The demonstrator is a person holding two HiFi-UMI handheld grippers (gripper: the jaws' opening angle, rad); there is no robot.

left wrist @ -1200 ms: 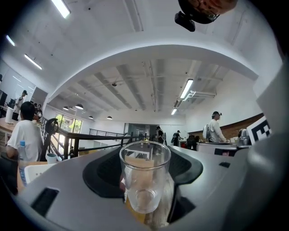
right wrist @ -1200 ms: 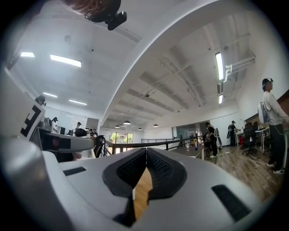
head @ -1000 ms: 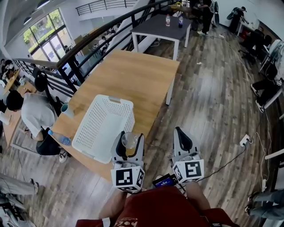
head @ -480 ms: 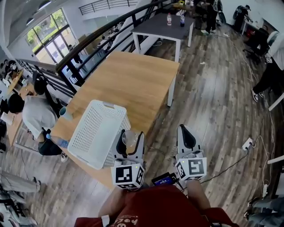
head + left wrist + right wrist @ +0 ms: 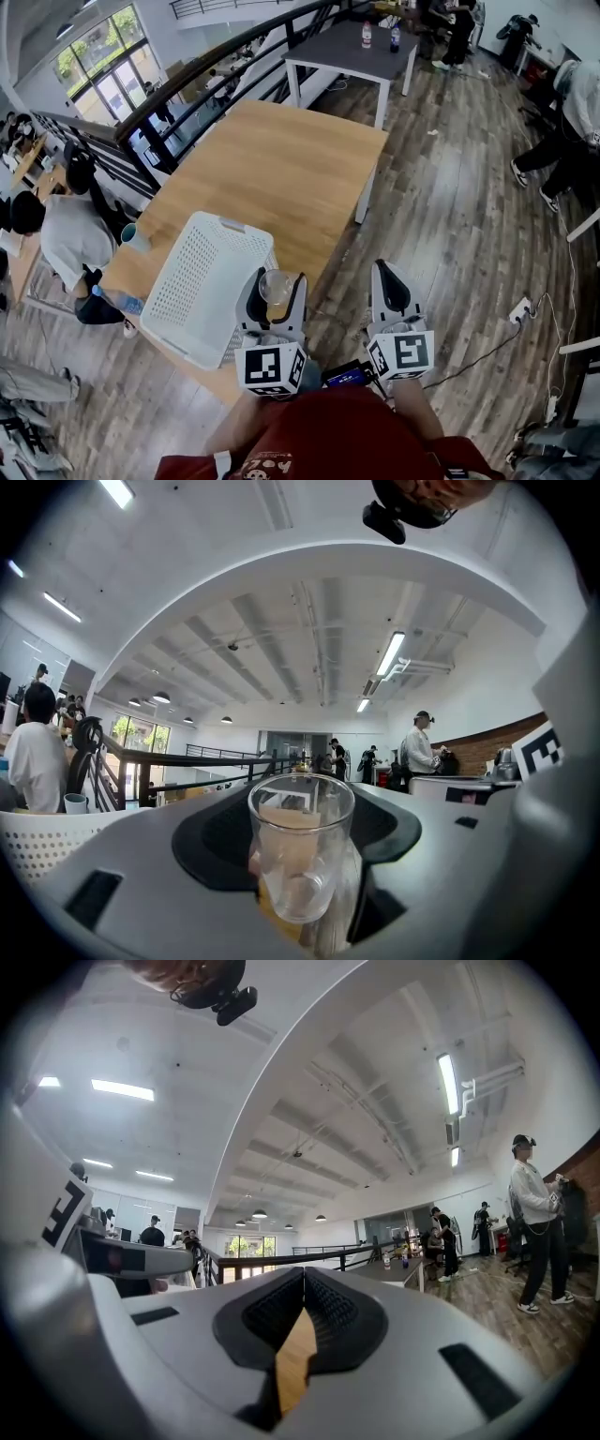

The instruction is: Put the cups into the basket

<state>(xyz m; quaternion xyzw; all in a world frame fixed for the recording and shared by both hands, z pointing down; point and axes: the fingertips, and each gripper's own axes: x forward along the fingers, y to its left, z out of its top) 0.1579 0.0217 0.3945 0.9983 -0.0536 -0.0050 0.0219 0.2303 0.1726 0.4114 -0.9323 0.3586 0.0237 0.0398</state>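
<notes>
One clear cup (image 5: 300,855) stands clamped between the left fingers (image 5: 217,841).

Upright clear cup (image 5: 276,287) beside white basket (image 5: 202,281)

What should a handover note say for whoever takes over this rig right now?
Left gripper: shut on a clear glass cup, upright between its jaws, beside the basket's near corner.
Right gripper: jaws together, empty, off the table's near edge.
Things: the white basket stands on the wooden table. A teal cup stands on the table past the basket's far left side.
Done: one cup picked up. No cup shows inside the basket.
Left: lower the glass cup into the basket and release it, then fetch the teal cup and put it in too.
</notes>
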